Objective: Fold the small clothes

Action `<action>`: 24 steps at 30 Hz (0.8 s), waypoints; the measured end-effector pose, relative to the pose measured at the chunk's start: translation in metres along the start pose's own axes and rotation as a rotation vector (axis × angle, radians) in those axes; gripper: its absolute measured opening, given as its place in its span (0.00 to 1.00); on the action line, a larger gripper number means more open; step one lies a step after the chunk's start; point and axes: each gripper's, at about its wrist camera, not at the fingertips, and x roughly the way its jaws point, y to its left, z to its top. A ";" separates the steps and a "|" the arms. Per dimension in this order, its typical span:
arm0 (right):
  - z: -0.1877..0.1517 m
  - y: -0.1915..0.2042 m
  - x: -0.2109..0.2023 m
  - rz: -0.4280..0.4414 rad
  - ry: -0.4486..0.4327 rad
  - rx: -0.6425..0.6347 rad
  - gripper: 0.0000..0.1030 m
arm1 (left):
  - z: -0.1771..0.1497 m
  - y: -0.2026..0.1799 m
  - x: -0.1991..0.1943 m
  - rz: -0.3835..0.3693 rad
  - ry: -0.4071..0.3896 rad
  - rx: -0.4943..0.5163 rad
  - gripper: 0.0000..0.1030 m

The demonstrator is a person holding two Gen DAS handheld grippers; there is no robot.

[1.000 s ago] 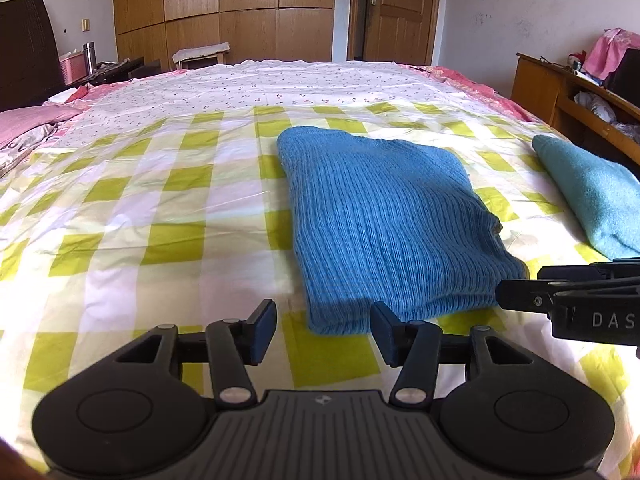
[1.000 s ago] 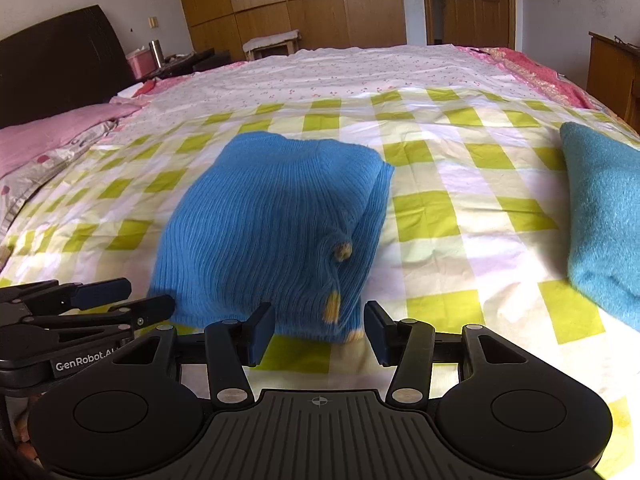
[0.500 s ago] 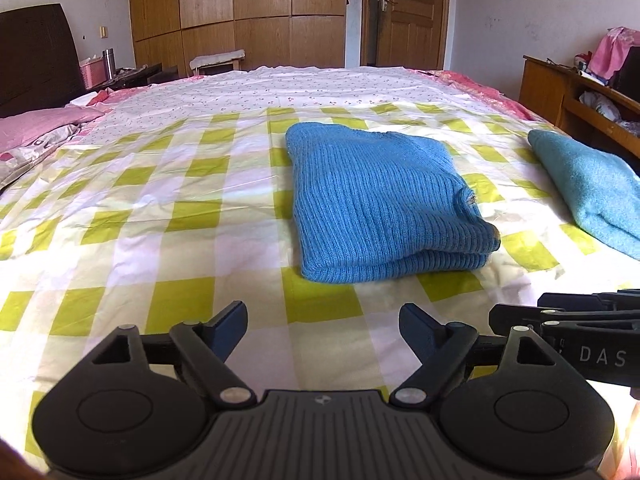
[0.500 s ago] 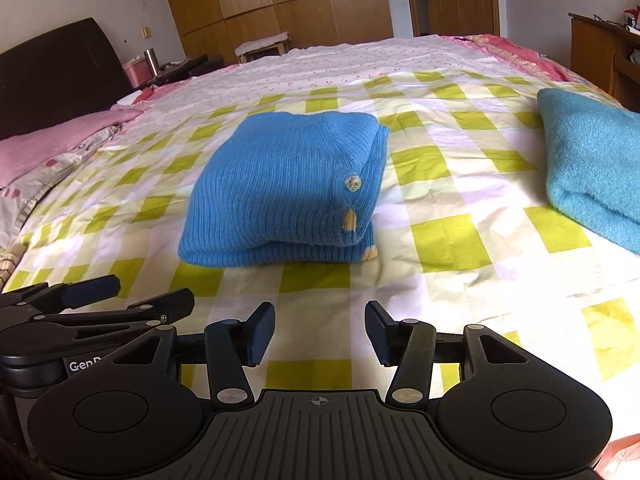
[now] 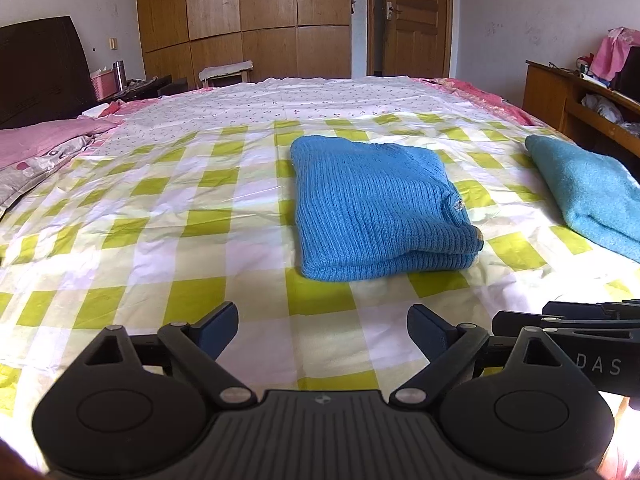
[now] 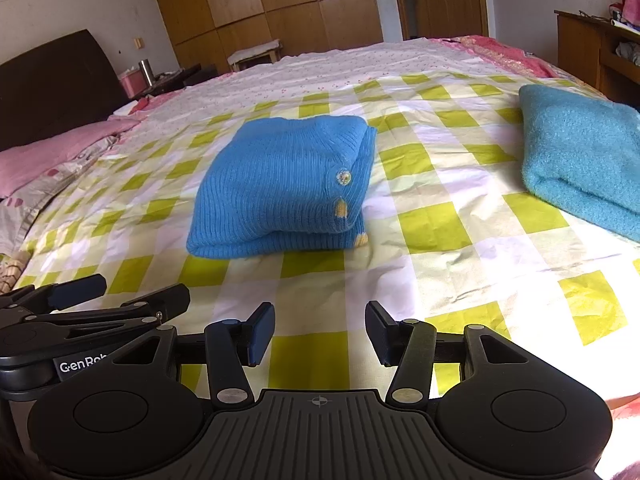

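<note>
Folded blue sweater (image 5: 380,208) lies on the bed (image 5: 160,216); left gripper (image 5: 322,330) has just opened wide — empty; right gripper (image 6: 320,332) parted, empty.

A: Layout from my side?

B: Folded sweater (image 5: 376,208) lies on the bedsheet (image 5: 160,216), centre of my left view, just left of centre in the right view. My left gripper (image 5: 322,330) sits bottom centre, in front of it, apart. Second folded garment (image 5: 588,196) on the sheet at right edge, well apart from the sweater.

A: Right side?

B: Right gripper (image 6: 320,332) bottom centre of its view, also short of the sweater. Each gripper shows at the other's lower corner.

A: Behind?

B: Wardrobe (image 5: 244,20) and door (image 5: 416,16) top centre, behind the bed. Headboard (image 5: 40,68) upper left, desk (image 5: 580,96) upper right.
</note>
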 end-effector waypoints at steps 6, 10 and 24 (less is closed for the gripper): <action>-0.004 -0.001 -0.006 0.003 0.002 0.006 0.48 | -0.004 -0.003 -0.007 0.012 -0.024 0.029 0.97; -0.008 -0.002 -0.008 -0.001 0.006 0.006 0.48 | -0.007 -0.001 -0.007 -0.008 -0.006 0.009 0.97; -0.020 0.006 -0.015 -0.004 0.013 -0.008 0.48 | -0.021 -0.001 -0.011 0.014 0.020 0.003 0.97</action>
